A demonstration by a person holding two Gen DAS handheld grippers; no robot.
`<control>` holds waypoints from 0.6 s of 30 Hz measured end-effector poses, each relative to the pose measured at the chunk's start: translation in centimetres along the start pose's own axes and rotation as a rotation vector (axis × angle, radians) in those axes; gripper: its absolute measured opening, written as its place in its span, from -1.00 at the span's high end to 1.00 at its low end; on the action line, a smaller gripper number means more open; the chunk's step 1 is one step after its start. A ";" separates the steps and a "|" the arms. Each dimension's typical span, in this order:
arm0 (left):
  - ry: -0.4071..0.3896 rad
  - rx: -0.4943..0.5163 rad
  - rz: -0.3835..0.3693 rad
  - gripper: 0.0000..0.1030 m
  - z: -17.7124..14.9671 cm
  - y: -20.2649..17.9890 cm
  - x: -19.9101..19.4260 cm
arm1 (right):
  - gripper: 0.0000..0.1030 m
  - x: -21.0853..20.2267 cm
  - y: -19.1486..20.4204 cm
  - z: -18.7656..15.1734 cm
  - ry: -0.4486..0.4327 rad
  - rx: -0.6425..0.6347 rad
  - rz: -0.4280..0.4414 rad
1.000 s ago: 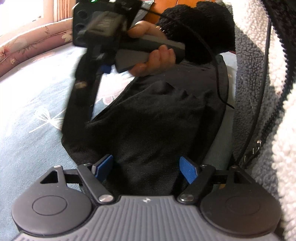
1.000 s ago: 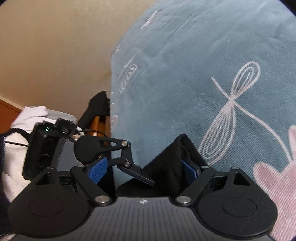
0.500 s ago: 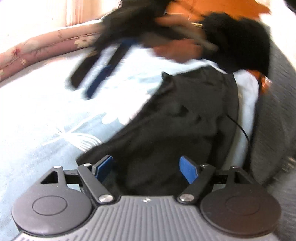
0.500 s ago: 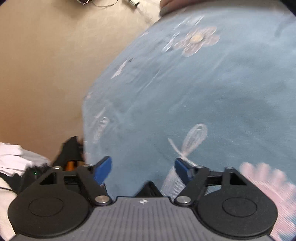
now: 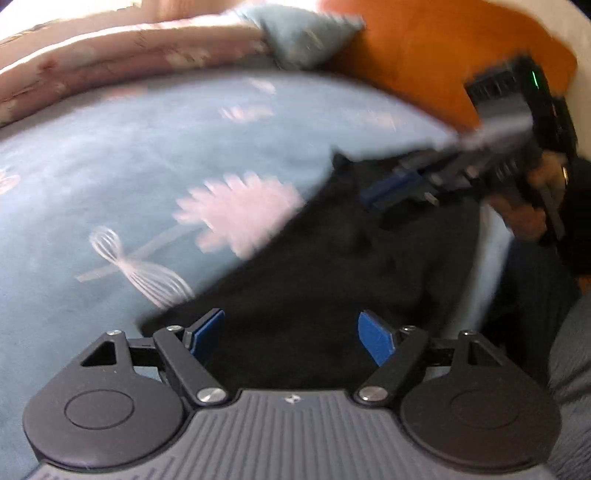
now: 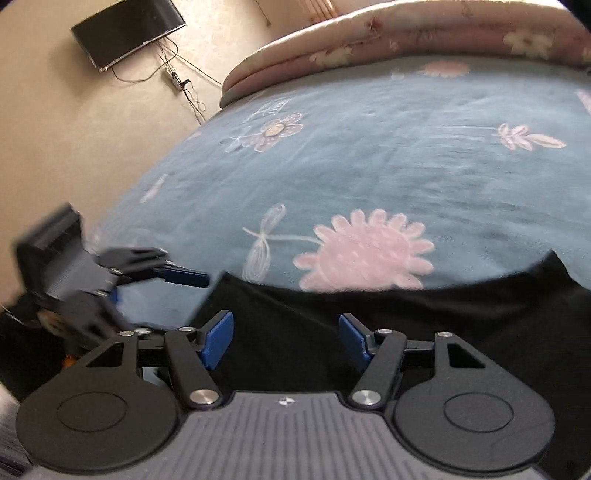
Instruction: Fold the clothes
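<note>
A black garment [image 5: 332,280] lies spread on the blue floral bedspread [image 5: 110,177], near its front edge. My left gripper [image 5: 291,338] hovers open over the garment's near end, dark cloth showing between its blue pads without being pinched. A hand [image 5: 524,218] holds my right gripper [image 5: 391,192] low over the garment's far right end. In the right wrist view my right gripper [image 6: 286,339] has its jaws closing over the garment [image 6: 443,314], pads apart from the cloth. The blurred left gripper [image 6: 166,286] sits at the garment's left corner.
A folded pink floral quilt [image 6: 406,44] lies along the bed's far side, with a blue pillow [image 5: 303,33] beside an orange wooden board [image 5: 424,62]. A black screen [image 6: 129,29] hangs on the beige wall. Grey fleece clothing [image 5: 569,362] is at the right.
The right gripper swung from the garment's left end across to its far right end and turned to face the whole bed, its jaws narrowing. The left gripper rose slightly.
</note>
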State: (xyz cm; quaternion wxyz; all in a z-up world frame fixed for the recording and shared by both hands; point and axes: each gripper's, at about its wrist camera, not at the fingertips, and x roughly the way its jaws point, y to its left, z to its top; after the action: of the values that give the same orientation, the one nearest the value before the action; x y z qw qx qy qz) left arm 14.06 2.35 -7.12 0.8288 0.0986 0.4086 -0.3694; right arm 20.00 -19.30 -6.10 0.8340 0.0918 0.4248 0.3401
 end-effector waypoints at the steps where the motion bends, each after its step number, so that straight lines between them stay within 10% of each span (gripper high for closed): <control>1: 0.038 0.021 0.011 -0.54 -0.2 -0.9 0.7 | -0.26 0.4 0.2 -0.7 -0.009 0.000 0.012; 5: 0.108 -0.023 0.039 -0.54 -1.7 -2.4 1.7 | -0.26 4.2 0.9 -1.8 -0.027 0.012 0.086; 11: 0.189 -0.026 0.125 -0.54 -3.1 -3.0 -1.0 | -0.04 4.6 -1.6 -3.5 -0.034 0.051 -0.024; 18: 0.157 -0.042 0.115 -0.59 -2.7 -5.3 -1.4 | -0.33 1.4 0.3 -5.3 -0.120 0.007 0.052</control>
State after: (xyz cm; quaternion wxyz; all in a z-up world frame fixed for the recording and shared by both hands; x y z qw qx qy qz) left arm 8.19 0.60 -7.13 0.8161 0.1332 0.4734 -0.3036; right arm 16.34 -18.91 -10.24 0.8486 0.1261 0.3725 0.3538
